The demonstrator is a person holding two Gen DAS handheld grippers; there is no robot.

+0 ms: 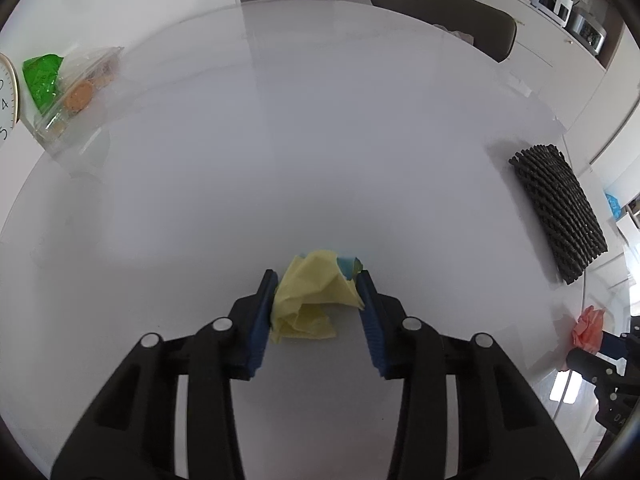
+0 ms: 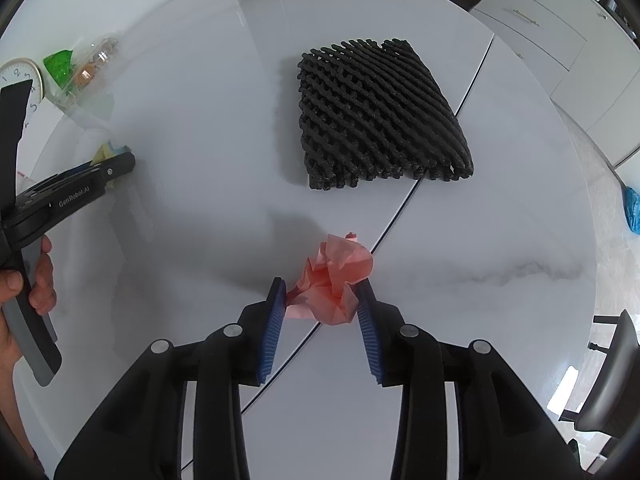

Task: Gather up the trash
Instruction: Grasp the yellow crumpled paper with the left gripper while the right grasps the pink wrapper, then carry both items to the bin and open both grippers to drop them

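Yellow paper wad (image 1: 308,296): on the white table (image 1: 320,140), clamped between left gripper (image 1: 318,294) pads.
Pink paper wad (image 2: 334,280): pinched by right gripper (image 2: 322,300) over the table seam.
Black foam netting (image 2: 376,116): lying beyond, untouched.

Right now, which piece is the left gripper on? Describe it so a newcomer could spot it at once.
Start from the round white table; near its close edge, the left gripper straddles a crumpled yellow paper with a blue scrap tucked behind it. It is the only yellow wad: the other crumpled paper is pink and sits at the right gripper, beyond which lies a black foam net.
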